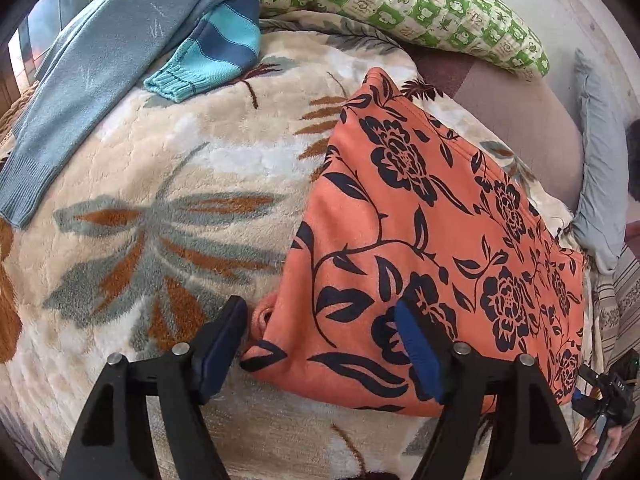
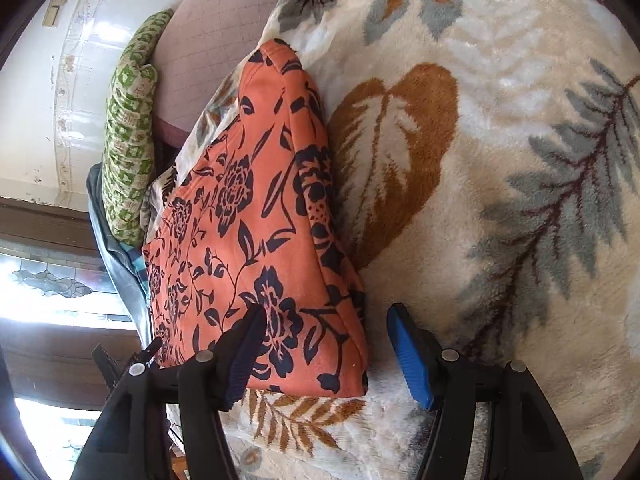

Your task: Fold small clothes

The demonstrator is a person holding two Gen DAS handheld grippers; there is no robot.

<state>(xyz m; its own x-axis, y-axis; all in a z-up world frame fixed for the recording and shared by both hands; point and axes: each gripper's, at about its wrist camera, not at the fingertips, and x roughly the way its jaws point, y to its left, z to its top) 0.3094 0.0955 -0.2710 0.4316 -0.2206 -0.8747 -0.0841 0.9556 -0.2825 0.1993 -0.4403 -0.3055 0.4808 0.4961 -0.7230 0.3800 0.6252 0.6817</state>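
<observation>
An orange garment with black flowers (image 1: 432, 240) lies folded flat on a cream fleece blanket (image 1: 168, 184); it also shows in the right wrist view (image 2: 256, 232). My left gripper (image 1: 320, 344) is open, its jaws either side of the garment's near left corner, just above it. My right gripper (image 2: 326, 344) is open, its jaws either side of the garment's near right corner. Neither grips the cloth. The right gripper also shows at the edge of the left wrist view (image 1: 608, 396).
A light blue sweater (image 1: 92, 80) and a striped teal knit (image 1: 216, 52) lie at the blanket's far left. A green patterned pillow (image 1: 408, 4) lies behind, also in the right wrist view (image 2: 128, 136). A mauve mattress (image 1: 520, 120) and grey cloth (image 1: 600, 168) sit to the right.
</observation>
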